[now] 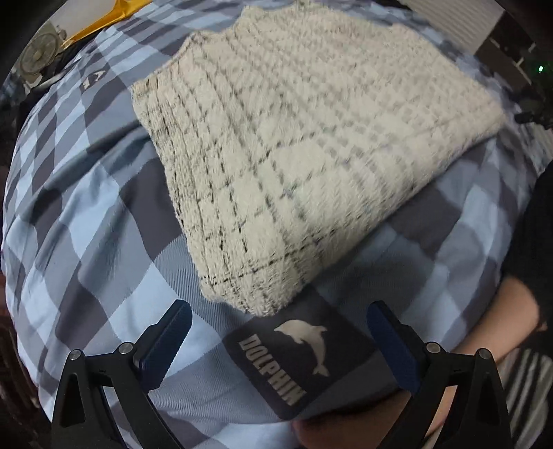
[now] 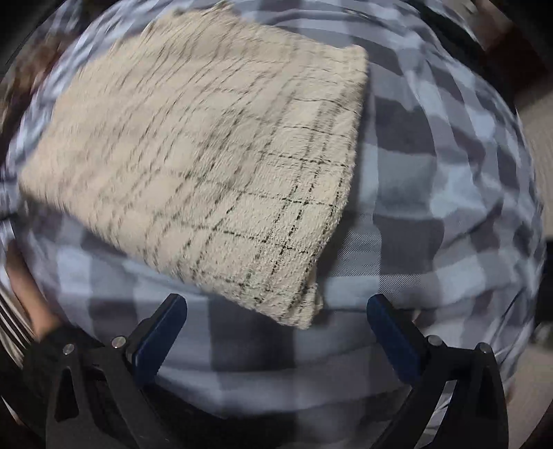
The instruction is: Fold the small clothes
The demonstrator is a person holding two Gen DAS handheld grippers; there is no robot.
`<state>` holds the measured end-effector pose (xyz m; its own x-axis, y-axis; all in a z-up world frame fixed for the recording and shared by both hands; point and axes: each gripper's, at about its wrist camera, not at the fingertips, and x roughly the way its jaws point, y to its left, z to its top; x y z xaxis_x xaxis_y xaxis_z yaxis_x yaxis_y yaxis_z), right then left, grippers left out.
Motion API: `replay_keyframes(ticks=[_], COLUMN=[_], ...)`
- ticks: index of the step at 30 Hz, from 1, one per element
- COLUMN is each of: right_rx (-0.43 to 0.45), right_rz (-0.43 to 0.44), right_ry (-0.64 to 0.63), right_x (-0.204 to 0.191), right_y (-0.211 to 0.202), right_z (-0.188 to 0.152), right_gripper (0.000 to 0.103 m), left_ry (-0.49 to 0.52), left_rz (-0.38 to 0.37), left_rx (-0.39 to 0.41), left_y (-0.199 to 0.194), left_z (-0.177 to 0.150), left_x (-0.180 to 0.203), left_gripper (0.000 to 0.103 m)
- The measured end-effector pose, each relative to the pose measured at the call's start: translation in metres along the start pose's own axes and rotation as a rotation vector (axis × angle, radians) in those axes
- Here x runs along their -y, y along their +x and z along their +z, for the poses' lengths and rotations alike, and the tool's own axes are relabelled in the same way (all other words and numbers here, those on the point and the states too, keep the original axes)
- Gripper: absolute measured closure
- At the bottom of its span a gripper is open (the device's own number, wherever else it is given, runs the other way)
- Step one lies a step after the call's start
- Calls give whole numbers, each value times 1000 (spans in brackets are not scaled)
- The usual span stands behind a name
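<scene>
A cream knitted garment with thin dark check lines point(image 1: 293, 145) lies folded into a flat rectangle on the blue-grey checked bedcover point(image 1: 86, 241). My left gripper point(image 1: 276, 331) is open and empty, just short of the garment's near corner. In the right wrist view the same garment point(image 2: 207, 165) lies ahead and left. My right gripper point(image 2: 276, 324) is open and empty, with the garment's near corner between its blue-padded fingers point(image 2: 162, 328) but apart from them. This view is blurred by motion.
A dark label with a dolphin and the word DOLPHIN point(image 1: 300, 359) is printed on the bedcover below the garment. A bare arm point(image 1: 511, 321) shows at the right. A fan point(image 1: 38, 55) and a yellow object point(image 1: 103, 20) lie beyond the bed at the far left.
</scene>
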<state>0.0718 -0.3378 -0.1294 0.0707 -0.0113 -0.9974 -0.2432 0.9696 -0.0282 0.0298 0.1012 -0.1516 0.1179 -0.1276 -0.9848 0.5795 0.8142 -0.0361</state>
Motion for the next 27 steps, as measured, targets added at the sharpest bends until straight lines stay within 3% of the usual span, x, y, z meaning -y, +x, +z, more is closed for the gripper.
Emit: replay_keyframes(ticks=[6,10,11,13,14,16,17,19,22,27], right_rx=[-79,-146,-163,-180,-182,-168,-166,-149,-118,-34], right_rz=[-50,-96,-103,-120,-128,-121,-112,-107,-74,68], right_ry=[-157,-221,-227,-239,-246,-252,-248,-234,-205,-49], right_x=[-35,-53,-56,-63,-67,-72,-74,-78,-80,-74], right_y=[30,60,68,79,83,85,84,79,70,50], right_z=[6,8,9,8,8,5,5,9,6,2], right_gripper=[1,1,1,1,3,26,30,53,71,87], left_ry=[12,136,144,147,152,187,198,195,130,18], left_rz=[57,135,133,91,81,79,76,77,35,-41], left_rx=[-39,14,20,17,18,21,20,21,20,49], left_y=[32,35,34,34,34,32,31,27,20,-3], left_z=[9,17,19,23,24,26,27,36,44,52], left_x=[5,25,26,28,29,33,37,45,42,34], left_gripper=[1,1,4,25,29,43,49,69,78,83])
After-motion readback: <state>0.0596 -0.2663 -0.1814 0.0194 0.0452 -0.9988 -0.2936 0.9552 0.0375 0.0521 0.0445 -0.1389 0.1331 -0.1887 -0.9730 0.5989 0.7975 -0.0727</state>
